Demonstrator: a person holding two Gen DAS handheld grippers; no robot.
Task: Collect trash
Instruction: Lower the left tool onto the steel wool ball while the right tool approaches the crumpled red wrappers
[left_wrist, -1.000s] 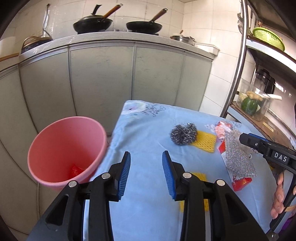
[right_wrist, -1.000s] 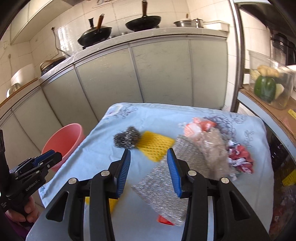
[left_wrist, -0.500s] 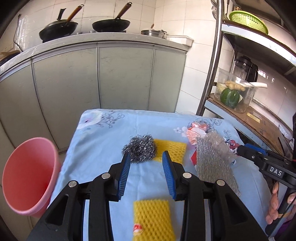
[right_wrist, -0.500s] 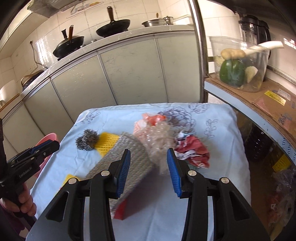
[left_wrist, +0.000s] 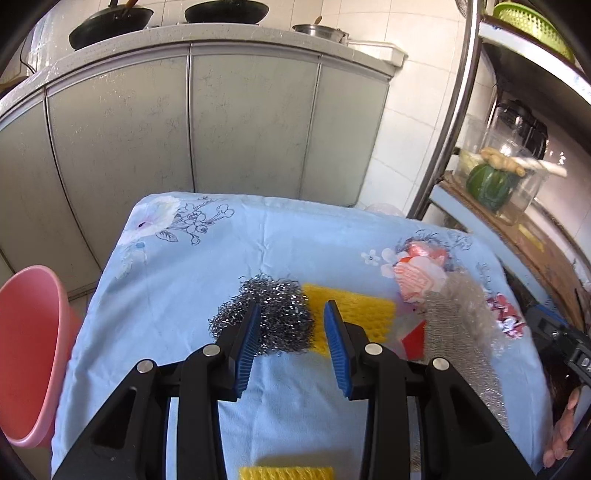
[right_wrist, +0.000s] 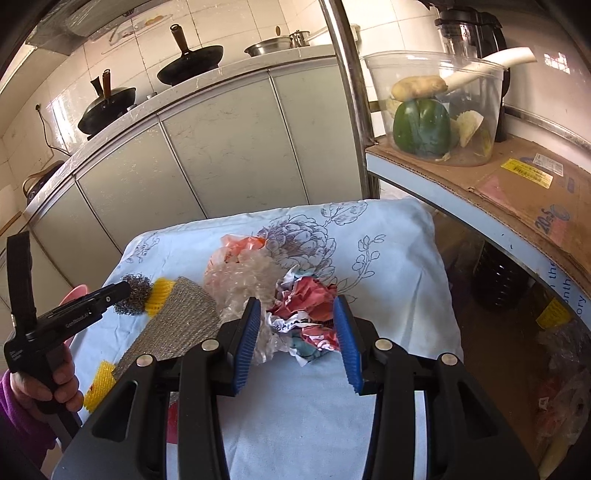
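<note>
two hand-held grippers hover over a small table covered with a pale blue flowered cloth (left_wrist: 303, 236), each aimed at a different piece of rubbish. nearest on the left side, the left gripper (left_wrist: 290, 341) has its blue pads parted to a middling width with nothing between them yet; a grey steel wool ball (left_wrist: 271, 319) lies on the cloth just past the tips, lined up with the gap. touching the ball's right side is a yellow foam net (left_wrist: 352, 312), and the likely slip is that the right pad catches this net along with the wool, or that the springy wool squashes and slides out of a shallow pinch. on the right side, the right gripper (right_wrist: 299, 341) also stands partly open and empty, its pads either side of a crumpled red and white wrapper (right_wrist: 308, 312). a clear crinkled plastic bag (right_wrist: 245, 280) presses against the wrapper's left, so the left pad may snag it and drag a trailing piece that drops on the way. a silvery mesh sheet (right_wrist: 177, 325) lies to the left of the bag. off the table's left edge stands a pink bin (left_wrist: 27, 354), the probable place for the rubbish; from the right side that is a long carry, with the other gripper in between. kitchen cupboards and pans fill the far background.
</note>
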